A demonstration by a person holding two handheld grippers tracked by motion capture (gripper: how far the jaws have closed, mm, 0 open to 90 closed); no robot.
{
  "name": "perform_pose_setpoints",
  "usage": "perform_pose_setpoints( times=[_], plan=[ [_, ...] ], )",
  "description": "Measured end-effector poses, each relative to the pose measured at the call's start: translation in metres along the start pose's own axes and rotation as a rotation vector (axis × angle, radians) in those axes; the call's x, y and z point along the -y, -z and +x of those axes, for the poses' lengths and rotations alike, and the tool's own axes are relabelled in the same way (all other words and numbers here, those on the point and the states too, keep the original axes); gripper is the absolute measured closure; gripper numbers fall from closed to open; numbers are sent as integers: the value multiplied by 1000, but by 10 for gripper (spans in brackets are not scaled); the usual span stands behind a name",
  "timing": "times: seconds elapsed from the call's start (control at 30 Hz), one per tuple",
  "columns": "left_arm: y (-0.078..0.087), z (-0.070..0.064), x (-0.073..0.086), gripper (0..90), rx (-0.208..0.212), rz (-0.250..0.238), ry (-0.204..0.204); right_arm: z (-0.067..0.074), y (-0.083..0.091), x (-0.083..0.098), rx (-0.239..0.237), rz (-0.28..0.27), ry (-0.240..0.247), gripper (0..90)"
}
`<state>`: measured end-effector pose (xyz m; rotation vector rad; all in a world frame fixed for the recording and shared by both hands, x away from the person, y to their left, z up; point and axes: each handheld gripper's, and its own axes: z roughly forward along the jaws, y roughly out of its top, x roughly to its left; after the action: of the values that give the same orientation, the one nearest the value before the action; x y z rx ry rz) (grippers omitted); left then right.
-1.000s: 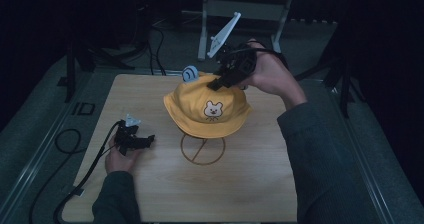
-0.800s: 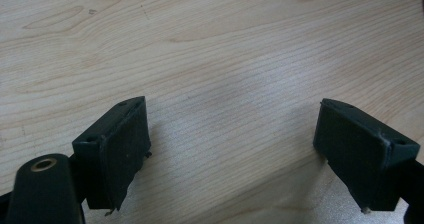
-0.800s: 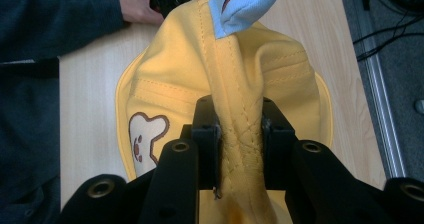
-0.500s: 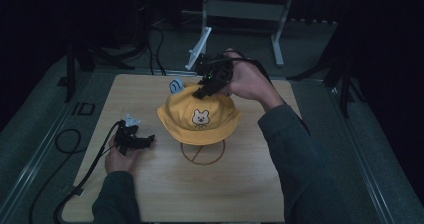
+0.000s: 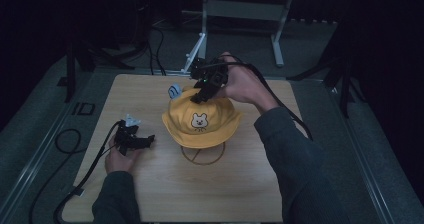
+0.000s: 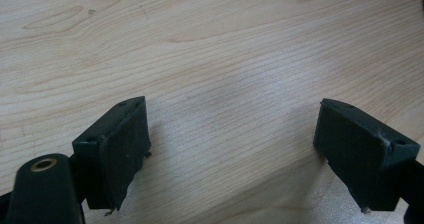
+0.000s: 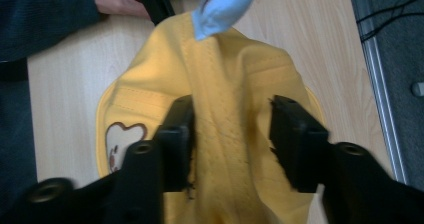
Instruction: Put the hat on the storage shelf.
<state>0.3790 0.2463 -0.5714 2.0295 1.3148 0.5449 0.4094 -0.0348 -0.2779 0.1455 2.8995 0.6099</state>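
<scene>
A yellow bucket hat (image 5: 201, 121) with a bear face and a pale blue ear tab (image 5: 174, 90) sits over a thin wire stand (image 5: 202, 156) at mid-table. My right gripper (image 5: 200, 95) comes down on the crown from the far side. In the right gripper view its jaws pinch a raised fold of the hat (image 7: 230, 84), and the blue tab (image 7: 222, 4) hangs beyond them. My left gripper (image 5: 144, 141) rests low on the wooden table (image 5: 200, 194) left of the hat. It is open over bare wood (image 6: 200, 44), with nothing between its fingers (image 6: 120, 149).
The table's edges are near on every side, with dark floor and cables (image 5: 65, 144) to the left. A metal frame leg (image 5: 200, 39) stands behind the table. The person's right sleeve (image 5: 295, 159) crosses the table's right half.
My right gripper and the hat have shifted left and slightly down toward the stand. The hat now hangs more squarely over the wire ring. The left gripper has stayed put.
</scene>
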Motion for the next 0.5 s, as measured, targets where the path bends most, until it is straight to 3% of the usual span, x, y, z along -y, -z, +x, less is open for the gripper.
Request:
perform_pose_setpoints(
  times=[0.1,0.27,0.33,0.5],
  plan=[
    [0,0,0,145,0,0,0,1,1,2,44,-6,-12,407],
    [0,0,0,145,0,0,0,2,6,5,72,-14,-16,323],
    [0,0,0,145,0,0,0,4,10,6,65,-17,-16,295],
    [0,0,0,146,0,0,0,5,21,11,28,-21,-3,321]
  ],
)
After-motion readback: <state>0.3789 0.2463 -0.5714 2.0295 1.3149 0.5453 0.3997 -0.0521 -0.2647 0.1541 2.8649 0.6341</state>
